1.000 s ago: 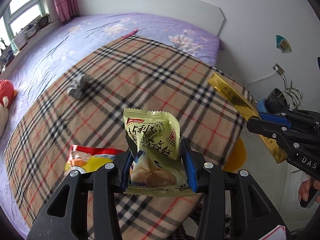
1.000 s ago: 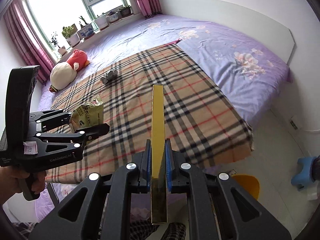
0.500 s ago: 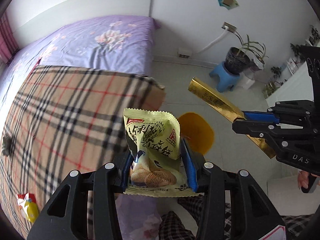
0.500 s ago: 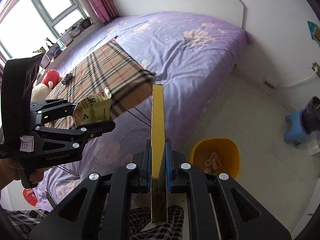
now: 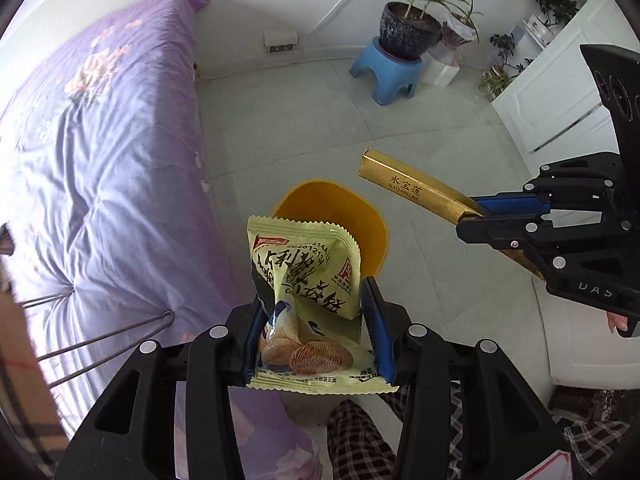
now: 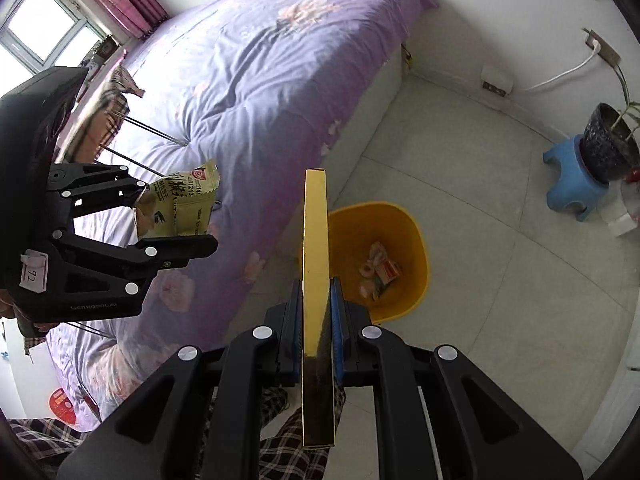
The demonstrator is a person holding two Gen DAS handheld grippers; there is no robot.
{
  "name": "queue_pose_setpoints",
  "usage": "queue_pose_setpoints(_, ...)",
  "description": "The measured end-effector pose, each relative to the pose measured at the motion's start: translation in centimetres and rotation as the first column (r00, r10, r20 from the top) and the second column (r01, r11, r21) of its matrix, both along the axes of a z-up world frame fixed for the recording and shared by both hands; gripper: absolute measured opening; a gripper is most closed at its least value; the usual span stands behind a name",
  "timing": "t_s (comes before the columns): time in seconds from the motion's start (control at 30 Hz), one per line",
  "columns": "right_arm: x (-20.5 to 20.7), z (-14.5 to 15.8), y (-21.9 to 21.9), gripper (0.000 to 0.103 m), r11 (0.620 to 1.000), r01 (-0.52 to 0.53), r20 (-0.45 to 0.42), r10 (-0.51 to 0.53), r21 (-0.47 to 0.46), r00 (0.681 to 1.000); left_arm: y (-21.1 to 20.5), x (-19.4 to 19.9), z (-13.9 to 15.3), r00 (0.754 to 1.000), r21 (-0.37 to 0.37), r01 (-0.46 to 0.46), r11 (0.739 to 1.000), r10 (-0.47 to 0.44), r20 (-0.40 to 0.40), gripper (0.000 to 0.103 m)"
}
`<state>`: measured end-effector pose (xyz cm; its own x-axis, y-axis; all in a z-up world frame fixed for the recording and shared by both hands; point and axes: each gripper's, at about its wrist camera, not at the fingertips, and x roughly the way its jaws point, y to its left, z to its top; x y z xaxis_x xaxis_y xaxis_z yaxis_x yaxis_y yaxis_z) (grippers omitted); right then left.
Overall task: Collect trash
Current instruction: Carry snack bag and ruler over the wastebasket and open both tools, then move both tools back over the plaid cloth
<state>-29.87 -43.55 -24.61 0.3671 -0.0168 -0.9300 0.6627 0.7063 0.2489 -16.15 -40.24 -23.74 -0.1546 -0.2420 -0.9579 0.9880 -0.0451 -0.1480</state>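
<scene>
Left gripper [image 5: 312, 320] fingers [image 5: 376, 320] clamped on a pale green chip bag [image 5: 304, 292], blue pads pressing both sides of its lower half, top of the bag sticking up and forward past the tips. In the right wrist view the same bag [image 6: 180, 204] sits pinched in the left gripper [image 6: 172, 216], held in the air over the edge of the bed.

Right gripper [image 6: 316, 312] fingers [image 6: 338, 320] closed on a long gold box [image 6: 316, 264], gripped edge-on around mid-length, one end poking forward, the other end back toward the person's lap. From the left wrist view the gold box [image 5: 412, 192] juts out of the right gripper [image 5: 476, 216] at an angle, printed label facing up.

Yellow trash bin [image 6: 416, 248] stands on the tiled floor [image 6: 500, 280] just beside the bed, with a few wrappers [image 6: 380, 268] lying in its bottom. In the left view the bin [image 5: 376, 232] is partly hidden behind the chip bag; the gold box tip hangs near its rim, to the right.

Purple floral bedspread [image 5: 100, 160] fills the left. Blue stool [image 5: 386, 72] carries a dark plant pot [image 5: 408, 28] by the wall. Plaid trousers [image 5: 360, 440] show at the bottom.
</scene>
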Motion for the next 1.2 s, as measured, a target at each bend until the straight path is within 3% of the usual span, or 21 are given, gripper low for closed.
queue_pose_setpoints(0.33,-0.6,-9.6,-3.7,0.013,0.995,0.014,-0.085,-0.006,0.099,0.996,-3.9,-1.6,-8.7,0.999,0.173,0.031,0.984,-0.034,0.013,0.045)
queue_pose_setpoints(0.6,0.3,-14.7,-5.0,0.013,0.988,0.014,-0.126,0.005,0.155,0.992,-5.4,-2.2,-12.0,0.999,0.231,0.036,0.972,-0.044,0.026,0.045)
queue_pose_setpoints(0.83,-0.1,-16.0,-6.1,0.015,0.985,0.029,-0.116,-0.009,0.171,0.993,-5.7,-2.4,-12.9,0.999,0.236,0.04,0.971,-0.048,0.027,0.053)
queue_pose_setpoints(0.9,-0.1,-16.1,-6.3,0.022,0.985,0.034,-0.117,-0.014,0.172,0.993,-5.7,-2.4,-12.9,0.999,0.229,0.04,0.973,-0.047,0.024,0.064)
queue_pose_setpoints(0.93,-0.3,-16.0,-6.5,0.03,0.986,0.039,-0.12,-0.019,0.164,0.993,-5.9,-2.3,-13.0,0.999,0.224,0.04,0.974,-0.046,0.024,0.067)
queue_pose_setpoints(1.2,-0.9,-15.2,-7.0,0.033,0.988,0.059,-0.119,-0.042,0.141,0.992,-5.9,-2.3,-12.7,0.999,0.218,0.035,0.975,-0.038,0.007,0.068)
